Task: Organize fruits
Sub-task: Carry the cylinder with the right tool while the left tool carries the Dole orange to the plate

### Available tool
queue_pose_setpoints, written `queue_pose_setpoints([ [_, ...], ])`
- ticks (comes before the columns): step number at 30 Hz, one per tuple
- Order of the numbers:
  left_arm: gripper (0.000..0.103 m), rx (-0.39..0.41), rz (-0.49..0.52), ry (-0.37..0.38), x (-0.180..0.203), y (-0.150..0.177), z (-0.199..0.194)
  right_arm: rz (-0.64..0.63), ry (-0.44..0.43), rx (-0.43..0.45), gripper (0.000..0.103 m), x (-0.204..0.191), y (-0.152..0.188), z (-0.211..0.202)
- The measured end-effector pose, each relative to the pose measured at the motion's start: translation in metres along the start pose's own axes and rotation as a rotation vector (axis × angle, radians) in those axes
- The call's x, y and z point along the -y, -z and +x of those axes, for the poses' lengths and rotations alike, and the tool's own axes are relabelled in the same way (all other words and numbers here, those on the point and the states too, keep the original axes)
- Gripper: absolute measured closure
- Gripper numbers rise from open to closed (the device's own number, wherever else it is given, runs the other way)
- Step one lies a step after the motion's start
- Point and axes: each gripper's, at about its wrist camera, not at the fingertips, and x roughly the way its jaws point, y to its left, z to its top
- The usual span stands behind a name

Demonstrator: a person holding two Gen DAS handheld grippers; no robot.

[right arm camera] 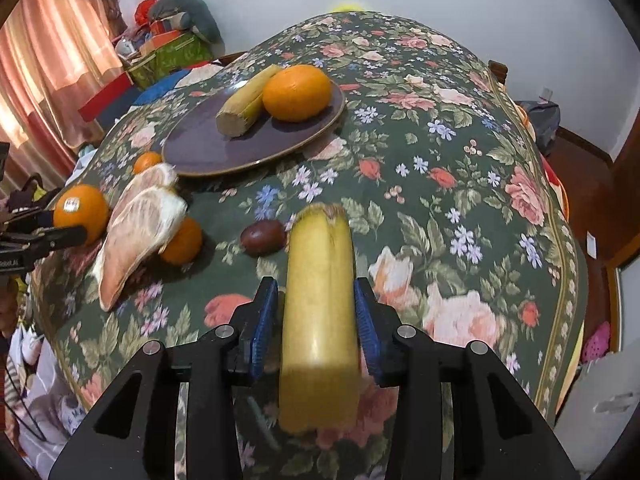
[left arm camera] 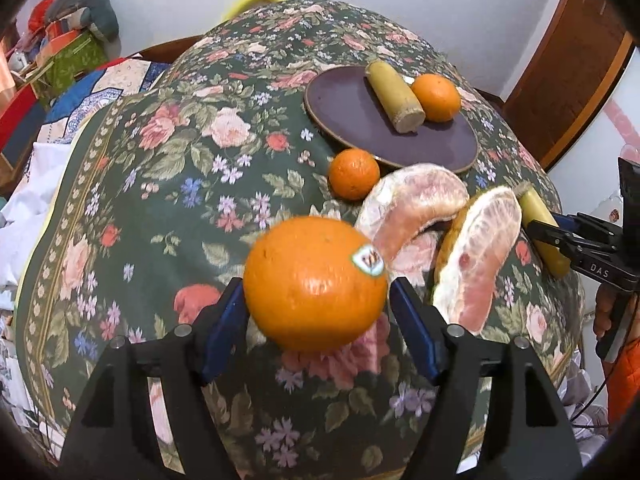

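We count four oranges, two yellow stalk pieces, two pomelo segments [left arm camera: 416, 204], one plate [left arm camera: 352, 108]. Left gripper [left arm camera: 316, 304] clamps the stickered orange [left arm camera: 316, 284]; right gripper [right arm camera: 316, 320] clasps one stalk piece [right arm camera: 320, 320] above the tablecloth [right arm camera: 440, 200].

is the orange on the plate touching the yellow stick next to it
Touching. In the right wrist view the orange presses against the yellow stick on the purple plate, no gap between them.
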Motion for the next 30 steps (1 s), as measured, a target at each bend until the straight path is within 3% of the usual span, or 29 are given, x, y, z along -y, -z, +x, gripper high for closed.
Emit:
queue_pose_setpoints([
  [13, 0.034, 0.031, -0.027, -0.002, -0.004, -0.011, 0.011, 0.024, -0.014, 0.025, 0.071, 0.007, -0.007, 0.002],
  [21, 0.035, 0.055, -0.036, -0.015, -0.003, -0.011, -0.004, 0.013, -0.013, 0.134, 0.072, 0.000, -0.019, -0.033],
  [30, 0.035, 0.174, -0.040, -0.002, 0.003, -0.035, -0.038, 0.003, -0.012, 0.262, 0.072, -0.009, -0.046, -0.061],
])
